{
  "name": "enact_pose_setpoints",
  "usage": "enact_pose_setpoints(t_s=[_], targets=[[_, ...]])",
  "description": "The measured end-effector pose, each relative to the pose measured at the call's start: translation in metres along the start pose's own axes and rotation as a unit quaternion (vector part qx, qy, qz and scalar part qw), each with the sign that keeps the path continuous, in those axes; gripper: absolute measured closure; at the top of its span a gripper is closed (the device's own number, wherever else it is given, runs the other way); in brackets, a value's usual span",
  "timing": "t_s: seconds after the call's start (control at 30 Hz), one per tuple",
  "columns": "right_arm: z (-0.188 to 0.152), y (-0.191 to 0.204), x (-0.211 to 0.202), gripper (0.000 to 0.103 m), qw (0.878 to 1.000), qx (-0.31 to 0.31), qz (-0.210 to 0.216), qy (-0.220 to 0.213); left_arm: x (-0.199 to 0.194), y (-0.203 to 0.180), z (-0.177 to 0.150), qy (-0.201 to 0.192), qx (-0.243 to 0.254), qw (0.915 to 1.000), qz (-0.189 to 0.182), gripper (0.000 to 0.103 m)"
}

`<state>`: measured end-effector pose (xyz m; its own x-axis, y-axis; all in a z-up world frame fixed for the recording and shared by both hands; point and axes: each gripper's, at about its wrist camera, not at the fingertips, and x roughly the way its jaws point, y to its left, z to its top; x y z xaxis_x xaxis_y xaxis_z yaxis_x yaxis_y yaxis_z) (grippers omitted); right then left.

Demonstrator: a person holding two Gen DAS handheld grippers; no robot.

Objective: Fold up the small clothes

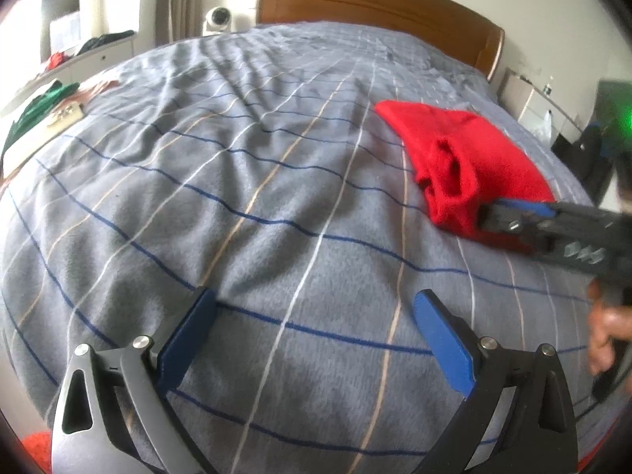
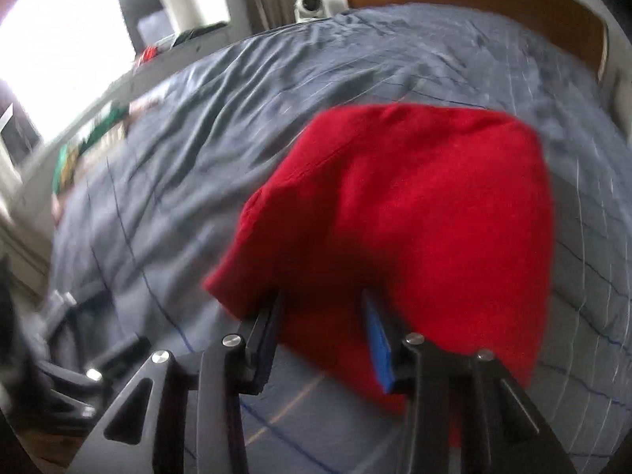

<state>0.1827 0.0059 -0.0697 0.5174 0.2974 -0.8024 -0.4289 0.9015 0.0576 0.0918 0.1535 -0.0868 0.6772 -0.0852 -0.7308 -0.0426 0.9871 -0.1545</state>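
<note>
Right gripper (image 2: 322, 312) stands at the near edge of the folded red garment (image 2: 414, 205), its jaws partly open with the cloth's near hem lying between them; whether the pads press on the fabric cannot be told through the blur. That garment lies on the right side of the grey checked bedspread (image 1: 237, 197). Left gripper (image 1: 314, 316) hovers wide open over bare bedspread, well to the left of the garment and nearer, holding nothing.

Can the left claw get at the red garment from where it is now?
Probably yes. The left claw is open over bare blanket, with nothing between it and the red garment, though the right claw already sits at its near edge.
</note>
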Motion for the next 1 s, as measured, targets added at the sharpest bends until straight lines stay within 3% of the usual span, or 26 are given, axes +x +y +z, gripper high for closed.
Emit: enact_pose_setpoints(t_s=[0.1,0.2,0.27,0.37,0.4,0.47,0.53,0.6,0.67,0.83,0.87,0.9,0.93,0.97,1.0], targets=[[-0.002,-0.012,-0.033,0.062,0.999,0.024,0.015,-0.021,-0.003,-0.002,-0.001,-0.001,0.005,1.0000,-0.001,0.003],[-0.004,-0.031,-0.067,0.061,0.997,0.036,-0.008,-0.065,-0.006,-0.002,0.002,-0.002,-0.007,0.9997,-0.024,0.003],[-0.010,-0.048,-0.070,0.058,0.996,0.052,-0.028,-0.066,-0.012,-0.005,0.005,-0.005,-0.022,0.9975,-0.067,0.003],[-0.031,-0.075,-0.027,0.053,0.996,0.087,-0.014,0.030,-0.019,-0.013,0.030,0.001,-0.045,0.9855,-0.164,0.003],[-0.036,-0.079,-0.026,0.053,0.995,0.093,-0.006,0.028,-0.021,-0.016,0.046,0.000,-0.055,0.9797,-0.193,0.002],[-0.038,-0.086,-0.041,0.052,0.994,0.108,0.018,-0.007,-0.016,-0.018,0.072,0.001,-0.071,0.9741,-0.215,0.001],[-0.032,-0.103,-0.055,0.032,0.986,0.153,0.052,-0.040,0.007,-0.026,0.102,0.037,-0.075,0.9695,-0.230,0.001],[-0.024,-0.127,-0.062,0.019,0.973,0.209,0.067,-0.071,0.036,-0.037,0.122,0.069,-0.071,0.9699,-0.223,0.001],[-0.012,-0.154,-0.056,0.019,0.955,0.269,0.091,-0.082,0.069,-0.049,0.133,0.095,-0.060,0.9751,-0.191,0.001],[0.005,-0.191,0.005,0.020,0.925,0.356,0.134,-0.023,0.118,-0.061,0.128,0.139,-0.018,0.9837,-0.113,0.002],[0.005,-0.190,0.015,0.022,0.920,0.365,0.143,-0.017,0.121,-0.062,0.129,0.139,-0.015,0.9838,-0.112,0.002],[0.006,-0.187,0.023,0.032,0.919,0.365,0.146,-0.011,0.120,-0.064,0.128,0.137,-0.015,0.9843,-0.110,0.002],[0.010,-0.178,0.030,0.045,0.927,0.350,0.138,-0.006,0.120,-0.068,0.127,0.138,-0.014,0.9842,-0.110,0.005],[0.015,-0.165,0.031,0.048,0.942,0.319,0.101,-0.005,0.120,-0.072,0.126,0.138,-0.008,0.9840,-0.112,0.031],[0.021,-0.154,0.028,0.058,0.955,0.288,0.064,-0.008,0.120,-0.080,0.122,0.139,0.004,0.9819,-0.129,0.066]])
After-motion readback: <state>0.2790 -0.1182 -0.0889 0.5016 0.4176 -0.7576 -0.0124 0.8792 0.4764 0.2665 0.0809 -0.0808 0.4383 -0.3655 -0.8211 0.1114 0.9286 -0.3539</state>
